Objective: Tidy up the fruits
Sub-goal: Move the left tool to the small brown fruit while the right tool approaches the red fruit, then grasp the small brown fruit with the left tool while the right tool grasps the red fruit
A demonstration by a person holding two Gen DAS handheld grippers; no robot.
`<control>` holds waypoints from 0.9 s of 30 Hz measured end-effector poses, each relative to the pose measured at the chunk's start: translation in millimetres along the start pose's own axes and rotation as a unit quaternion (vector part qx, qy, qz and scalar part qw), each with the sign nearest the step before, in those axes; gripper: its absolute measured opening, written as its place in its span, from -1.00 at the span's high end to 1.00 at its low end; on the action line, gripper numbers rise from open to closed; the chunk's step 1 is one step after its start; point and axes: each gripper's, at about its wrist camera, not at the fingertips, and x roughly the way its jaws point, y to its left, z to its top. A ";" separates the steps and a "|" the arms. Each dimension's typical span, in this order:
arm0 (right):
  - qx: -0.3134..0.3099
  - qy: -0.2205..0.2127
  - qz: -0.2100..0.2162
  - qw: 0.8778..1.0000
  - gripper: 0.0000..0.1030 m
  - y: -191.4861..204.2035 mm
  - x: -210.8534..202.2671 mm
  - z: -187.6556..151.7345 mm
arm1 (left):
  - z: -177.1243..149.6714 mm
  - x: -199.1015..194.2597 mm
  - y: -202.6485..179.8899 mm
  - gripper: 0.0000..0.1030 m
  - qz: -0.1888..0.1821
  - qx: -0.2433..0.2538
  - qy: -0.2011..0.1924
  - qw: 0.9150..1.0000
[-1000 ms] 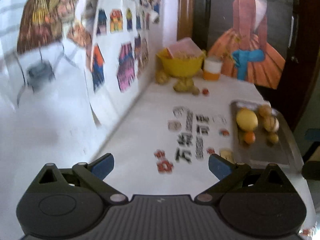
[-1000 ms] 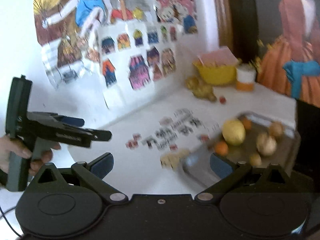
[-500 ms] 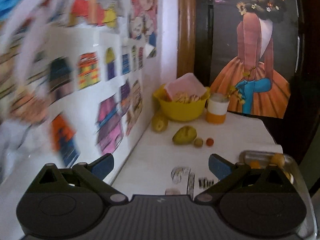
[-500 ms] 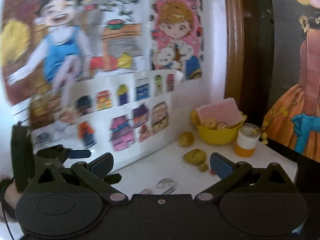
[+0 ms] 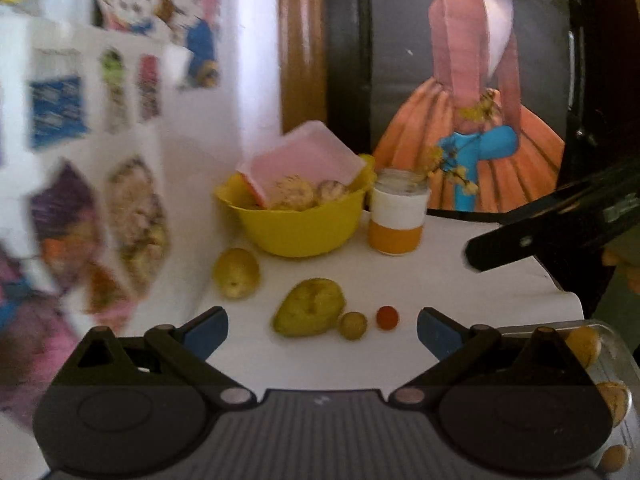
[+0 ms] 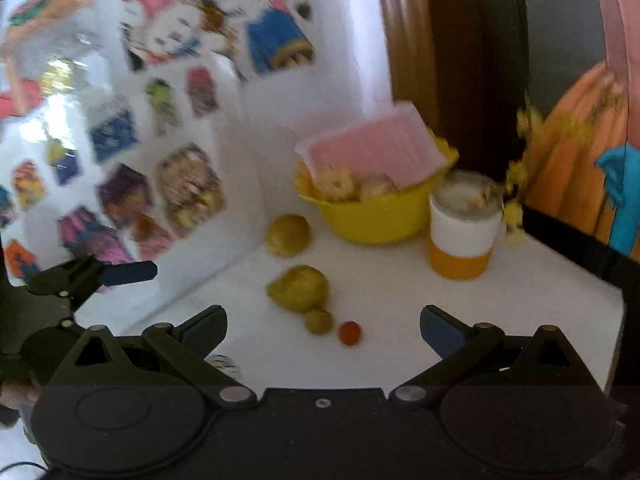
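Both cameras are now sitting much closer to the back corner than a second ago, and the printed lettering on the counter has dropped out of view while the loose fruit has come up between the fingers. Taking the yellow bowl as landmark: to its front left a round yellow fruit is lying near the wall. In front of the bowl is the lumpy green-yellow fruit. A small greenish fruit is touching its right side, and a small red fruit is lying just beside that, apart. To the bowl's right an orange-and-white jar is standing upright. Far front right, a metal tray is already holding several yellowish fruits.

The left gripper is hovering with its fingers spread wide and holding nothing; the right gripper is likewise spread and empty.

The step in hand appears to be reaching for a loose fruit to carry to the tray. Doing it well probably means choosing the red fruit first, since it is lying free, lowering until the fingers are straddling it, and closing gently so that it is not rolling away or nudging its neighbours.
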 end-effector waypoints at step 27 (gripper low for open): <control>-0.032 0.101 0.024 0.994 0.18 -11.6 120.0 -6.2 | -24.4 108.0 -31.7 0.10 -0.016 0.060 0.063 0.996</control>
